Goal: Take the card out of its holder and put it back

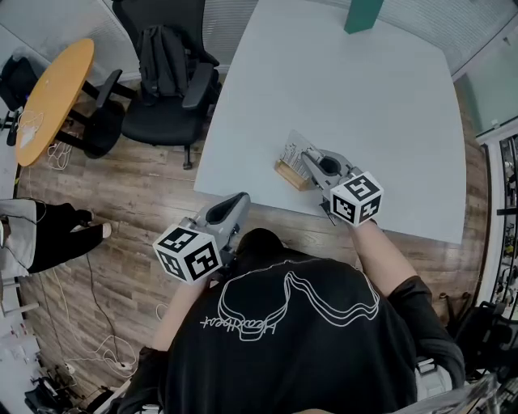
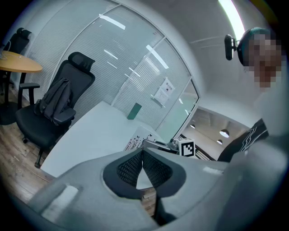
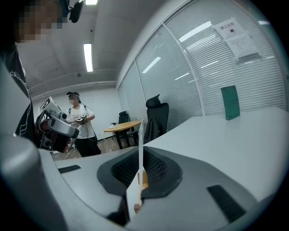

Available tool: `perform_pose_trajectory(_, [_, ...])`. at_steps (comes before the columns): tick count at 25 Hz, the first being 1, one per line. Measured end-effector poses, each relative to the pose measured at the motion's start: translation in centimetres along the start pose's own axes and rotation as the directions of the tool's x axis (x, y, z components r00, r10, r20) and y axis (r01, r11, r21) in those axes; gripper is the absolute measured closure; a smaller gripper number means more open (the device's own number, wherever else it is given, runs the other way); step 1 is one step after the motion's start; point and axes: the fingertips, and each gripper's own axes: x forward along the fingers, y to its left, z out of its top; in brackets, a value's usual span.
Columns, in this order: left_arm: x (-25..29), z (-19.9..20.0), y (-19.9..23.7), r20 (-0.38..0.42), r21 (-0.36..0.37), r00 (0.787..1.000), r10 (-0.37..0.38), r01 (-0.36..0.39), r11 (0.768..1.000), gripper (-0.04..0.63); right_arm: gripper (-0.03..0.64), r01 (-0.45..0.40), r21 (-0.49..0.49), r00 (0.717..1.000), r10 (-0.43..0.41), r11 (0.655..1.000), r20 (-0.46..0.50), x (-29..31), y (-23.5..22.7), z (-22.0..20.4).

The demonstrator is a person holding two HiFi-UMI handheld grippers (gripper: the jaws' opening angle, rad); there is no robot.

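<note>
head view: the right gripper (image 1: 307,159) lies over the near edge of the white table (image 1: 380,105), right of the frame's centre, with its marker cube toward the person. at its tips a white card (image 1: 293,151) stands over a small wooden holder (image 1: 289,175) that rests on the table. whether the card's lower edge sits in the slot cannot be told. the left gripper (image 1: 238,200) hangs lower left of centre, off the table and over the wood floor, well apart from the card. a green block (image 1: 363,14) stands at the top edge, and a black office chair (image 1: 166,81) and a round orange table (image 1: 53,93) fill the upper left.

left gripper view: the dark ribbed pads are pressed together at their tips with nothing between them. past them, at centre, are the printed card (image 2: 137,140) and the right gripper's cube (image 2: 187,147). the chair (image 2: 58,101) is at the left.

right gripper view: the jaws pinch the card (image 3: 140,135), seen edge-on as a thin white upright strip at centre. the wooden holder (image 3: 143,179) shows just below, between the pads. the green block (image 3: 230,102) is at the upper right, and another person (image 3: 82,124) stands at the left.
</note>
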Motion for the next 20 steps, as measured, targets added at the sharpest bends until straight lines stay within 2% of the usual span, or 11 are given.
perform_pose_trajectory(20, [0.0, -1.0, 1.0, 0.009, -0.037, 1.0, 0.019, -0.018, 0.999, 0.581, 0.594, -0.032, -0.046, 0.999, 0.03, 0.998, -0.041, 0.7, 0.6, -2.1])
